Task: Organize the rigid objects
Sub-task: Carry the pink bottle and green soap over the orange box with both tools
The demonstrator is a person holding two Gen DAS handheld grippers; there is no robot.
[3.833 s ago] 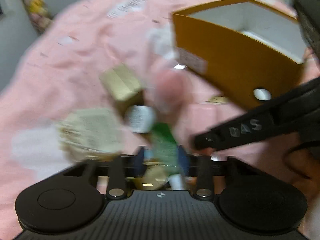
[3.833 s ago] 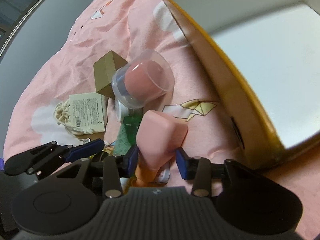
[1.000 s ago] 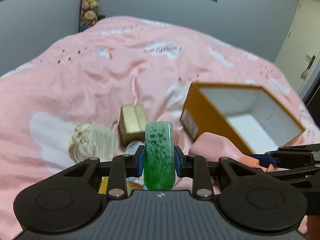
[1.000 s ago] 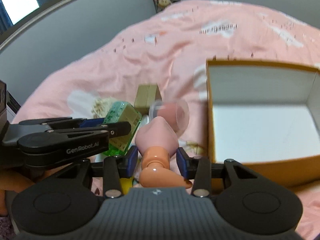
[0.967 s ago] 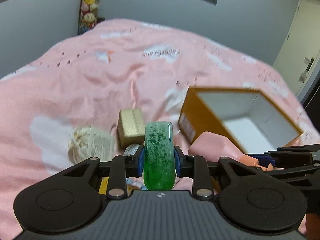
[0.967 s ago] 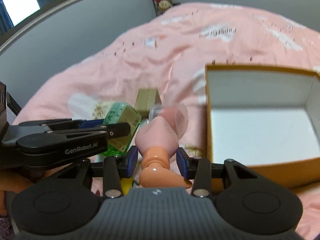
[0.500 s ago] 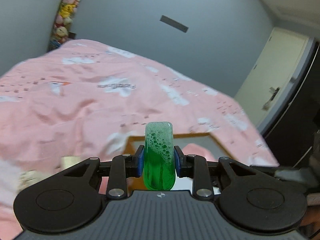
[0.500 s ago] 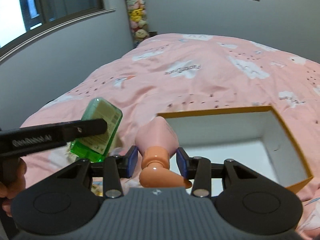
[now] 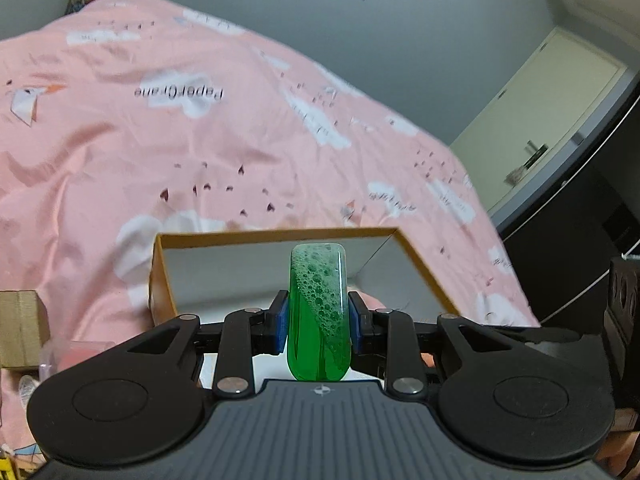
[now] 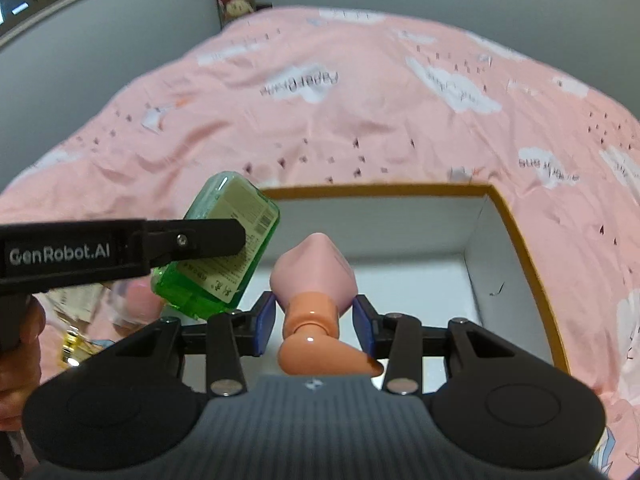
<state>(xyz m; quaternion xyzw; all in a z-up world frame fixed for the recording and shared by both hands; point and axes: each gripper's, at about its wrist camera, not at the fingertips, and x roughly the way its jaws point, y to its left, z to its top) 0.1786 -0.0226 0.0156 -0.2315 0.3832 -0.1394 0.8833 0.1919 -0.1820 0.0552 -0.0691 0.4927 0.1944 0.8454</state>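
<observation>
Two bottles now up off the bed: your left gripper [image 9: 318, 320] clamps the green bottle [image 9: 318, 316], right gripper [image 10: 314, 326] clamps the pink bottle [image 10: 314, 276], both over the box [image 10: 520, 240]; drop next.

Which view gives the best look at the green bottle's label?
The right wrist view: the green bottle is seen from its broad side, tilted, with the label and barcode visible, clamped in the left gripper. The left wrist view shows only its narrow edge and foamy liquid between the fingers, no label.
</observation>
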